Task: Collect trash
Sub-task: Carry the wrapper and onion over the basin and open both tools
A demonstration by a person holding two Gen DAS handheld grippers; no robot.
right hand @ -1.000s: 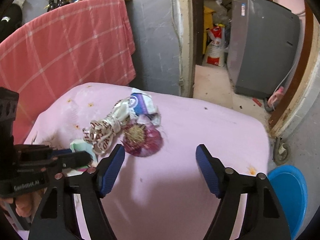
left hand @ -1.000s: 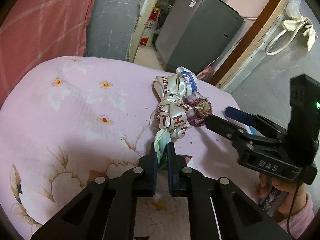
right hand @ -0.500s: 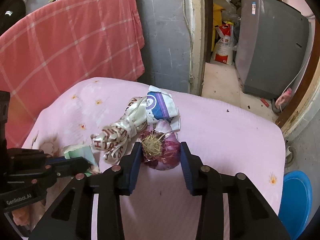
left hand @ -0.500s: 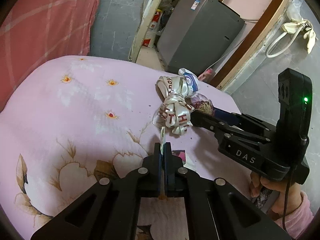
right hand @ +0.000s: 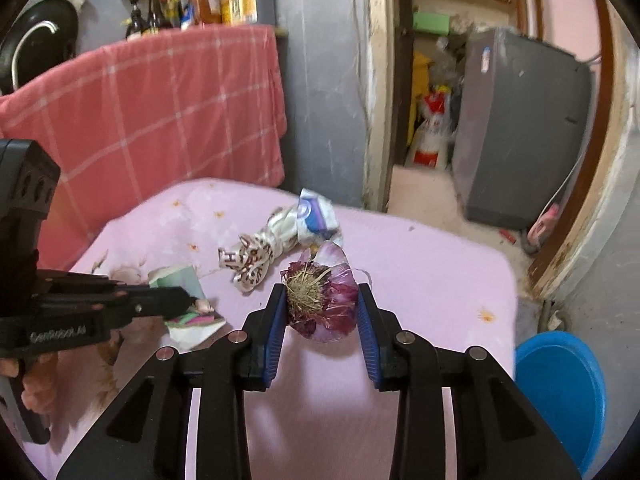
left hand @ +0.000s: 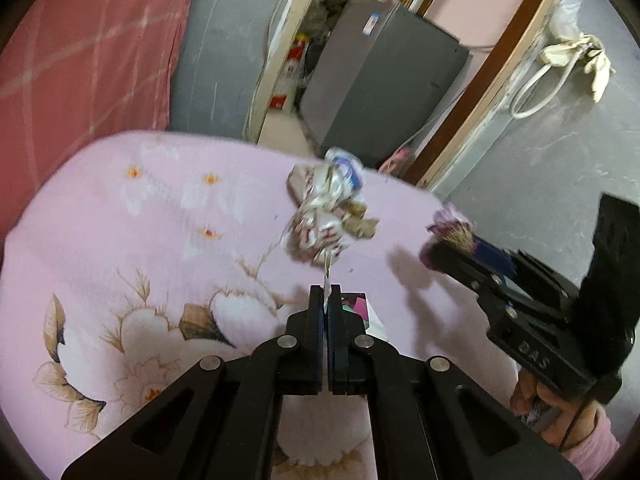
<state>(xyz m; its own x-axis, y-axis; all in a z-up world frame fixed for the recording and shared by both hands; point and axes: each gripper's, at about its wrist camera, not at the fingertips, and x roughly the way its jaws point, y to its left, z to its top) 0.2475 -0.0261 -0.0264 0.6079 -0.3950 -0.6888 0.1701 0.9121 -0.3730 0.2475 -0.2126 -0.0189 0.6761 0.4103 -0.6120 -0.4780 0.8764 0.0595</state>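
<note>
Fingers: right gripper [right hand: 322, 312] clamped on purple onion scrap [right hand: 324, 304], rooty tuft, papery skin, lifted off pink sheet [right hand: 420, 272] | left gripper [left hand: 325, 300] pinched on thin pale-green paper scrap [left hand: 327, 276] | lettered white ribbon wad [left hand: 320, 220] just beyond.

Left gripper [left hand: 327, 294], jaws pressed together on thin paper scrap [left hand: 328, 276], low centre over pink floral cloth [left hand: 152, 240]. Crumpled lettered ribbon [left hand: 320, 216] just beyond gripper tips. Right gripper [left hand: 448, 246] to ribbon's right, clamping purple onion scrap [left hand: 454, 226]. Grey appliance [left hand: 380, 88] behind ribbon.
</note>
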